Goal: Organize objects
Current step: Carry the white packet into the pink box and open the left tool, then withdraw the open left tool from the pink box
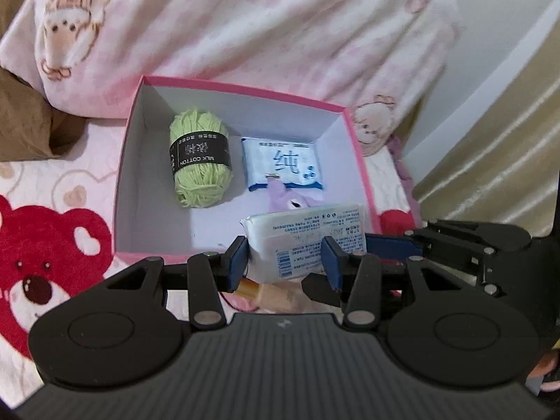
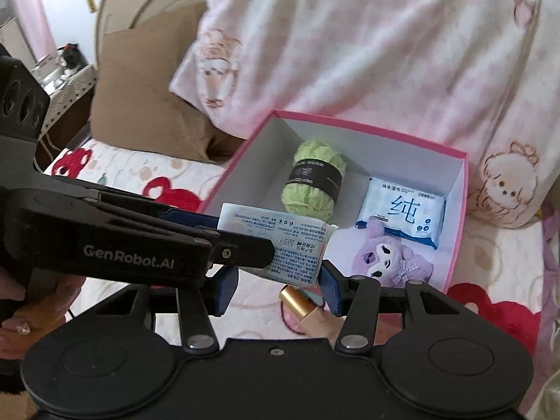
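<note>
Together, both claws pinch one white tissue pack just above the near rim of the pink box; the left gripper has its blue pads pressed on the pack's two sides, jaws narrowed to the pack's width; the right gripper reaches in from the side, and its pads close on the same pack at the lower edge, though the left claw's black finger crosses in front and hides part of that contact. Inside the box lie a green yarn ball at the far left, a blue-and-white wet-wipe packet to its right, and a purple plush toy near the right corner, half hidden behind the pack in the left view. A gold-capped lipstick lies on the bear-print blanket below the claws, partly cut off by the right claw's body. Writing: "MILK COTTON" on the yarn band, "GenRobot.AI" on the left claw's finger; the tissue pack's small print is too fine to read.
</note>
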Tool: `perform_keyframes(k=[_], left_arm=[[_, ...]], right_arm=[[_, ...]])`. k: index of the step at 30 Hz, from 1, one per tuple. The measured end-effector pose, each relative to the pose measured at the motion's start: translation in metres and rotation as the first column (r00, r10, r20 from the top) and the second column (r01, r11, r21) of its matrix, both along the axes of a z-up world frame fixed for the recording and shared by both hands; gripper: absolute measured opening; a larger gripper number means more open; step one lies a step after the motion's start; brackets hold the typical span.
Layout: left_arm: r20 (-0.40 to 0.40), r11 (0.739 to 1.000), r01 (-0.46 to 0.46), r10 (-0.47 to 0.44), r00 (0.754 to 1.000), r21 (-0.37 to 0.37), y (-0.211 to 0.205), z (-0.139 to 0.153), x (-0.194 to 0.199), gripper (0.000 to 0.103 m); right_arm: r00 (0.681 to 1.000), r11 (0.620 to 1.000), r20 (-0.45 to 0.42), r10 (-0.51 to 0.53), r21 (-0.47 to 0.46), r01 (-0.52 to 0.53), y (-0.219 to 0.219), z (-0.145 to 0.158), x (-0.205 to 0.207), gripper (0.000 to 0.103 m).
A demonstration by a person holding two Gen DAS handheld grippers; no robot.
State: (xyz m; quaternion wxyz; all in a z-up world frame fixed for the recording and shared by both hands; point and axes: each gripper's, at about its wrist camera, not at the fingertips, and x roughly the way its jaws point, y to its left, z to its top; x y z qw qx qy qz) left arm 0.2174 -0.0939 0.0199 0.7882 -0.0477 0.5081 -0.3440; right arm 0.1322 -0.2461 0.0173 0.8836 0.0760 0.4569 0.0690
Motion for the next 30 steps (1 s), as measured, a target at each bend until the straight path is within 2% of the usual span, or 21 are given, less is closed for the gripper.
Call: perform_keyframes(k=[3, 8, 10, 19, 23, 26, 28, 30], left_arm=[[-0.039, 1.0, -0.007, 0.008, 0.999, 0.007, -0.011, -0.022, 0.021, 0.044], [-0.042, 0.998, -0.064, 0.063, 0.997, -0.013, -0.021, -0.059, 0.052, 0.042], [-0.085, 0.996, -0.087, 0.085, 0.993, -0.021, -0.021, -0.072, 0.063, 0.042], [-0.171, 0.995, -0.097, 0.102, 0.98, 0.036, -0.026, -0.106, 0.077, 0.042], [-0.17, 0.992, -0.104, 0.116, 0.979, 0.077, -0.032, -0.113, 0.08, 0.042], [-0.14, 0.984, -0.123, 0.14, 0.98, 0.128, -0.035, -0.117, 0.081, 0.042], [-0.112, 0.978, -0.141, 0.159, 0.981, 0.154, -0.034, -0.116, 0.08, 0.05], [-0.1, 0.976, -0.152, 0.169, 0.981, 0.155, -0.031, -0.113, 0.078, 0.051]], right_arm=[[0.998, 0.999, -0.054, -0.033, 0.035, 0.035, -0.007, -0.021, 0.022, 0.056], [0.988, 0.996, -0.143, -0.065, 0.051, 0.072, -0.005, -0.059, 0.062, 0.056], [0.98, 0.993, -0.183, -0.082, 0.067, 0.096, -0.007, -0.074, 0.073, 0.056], [0.964, 0.983, -0.26, -0.062, 0.15, 0.103, -0.02, -0.108, 0.081, 0.055], [0.958, 0.978, -0.281, -0.058, 0.176, 0.111, -0.024, -0.12, 0.085, 0.055], [0.957, 0.978, -0.287, -0.043, 0.186, 0.1, -0.023, -0.127, 0.09, 0.056], [0.962, 0.984, -0.269, -0.043, 0.157, 0.087, -0.021, -0.126, 0.091, 0.057], [0.968, 0.987, -0.246, -0.036, 0.142, 0.073, -0.022, -0.123, 0.089, 0.058]])
